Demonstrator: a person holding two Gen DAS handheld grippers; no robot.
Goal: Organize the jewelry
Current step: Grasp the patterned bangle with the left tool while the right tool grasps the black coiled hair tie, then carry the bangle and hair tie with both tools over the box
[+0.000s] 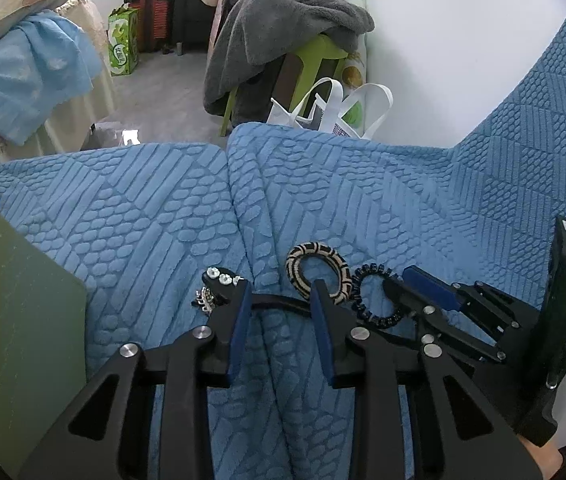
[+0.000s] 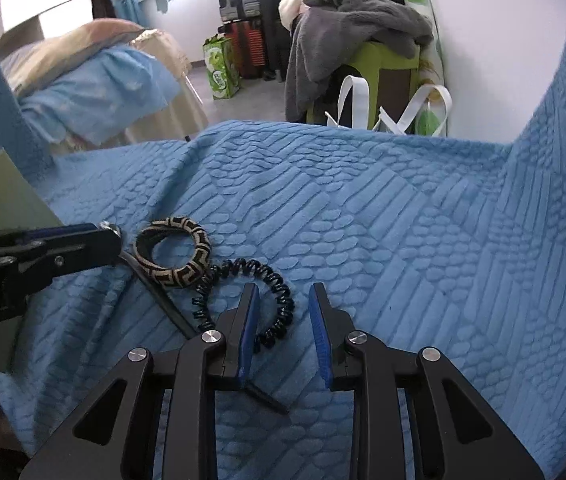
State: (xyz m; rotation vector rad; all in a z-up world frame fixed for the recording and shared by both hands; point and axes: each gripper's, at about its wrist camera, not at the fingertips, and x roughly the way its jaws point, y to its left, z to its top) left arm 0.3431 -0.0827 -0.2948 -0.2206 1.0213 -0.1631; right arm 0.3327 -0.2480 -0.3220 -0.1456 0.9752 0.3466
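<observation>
Both tongs are apart, clamping nothing. Your L gripper [image 1: 281, 292] straddles a thin black band [image 1: 279, 303], bottom centre of the left view, w/ the woven bangle [image 1: 319, 274] touching its right tip. Your R gripper [image 2: 283, 292] has the coil tie [image 2: 279, 308] between its pads, centre-bottom of the right view. Settle each strand mid-pad before you squeeze; don't snag the bangle. Quilt [image 2: 403, 220] is bare to the right; the green board [image 1: 15, 300] crowds the lower left.
</observation>
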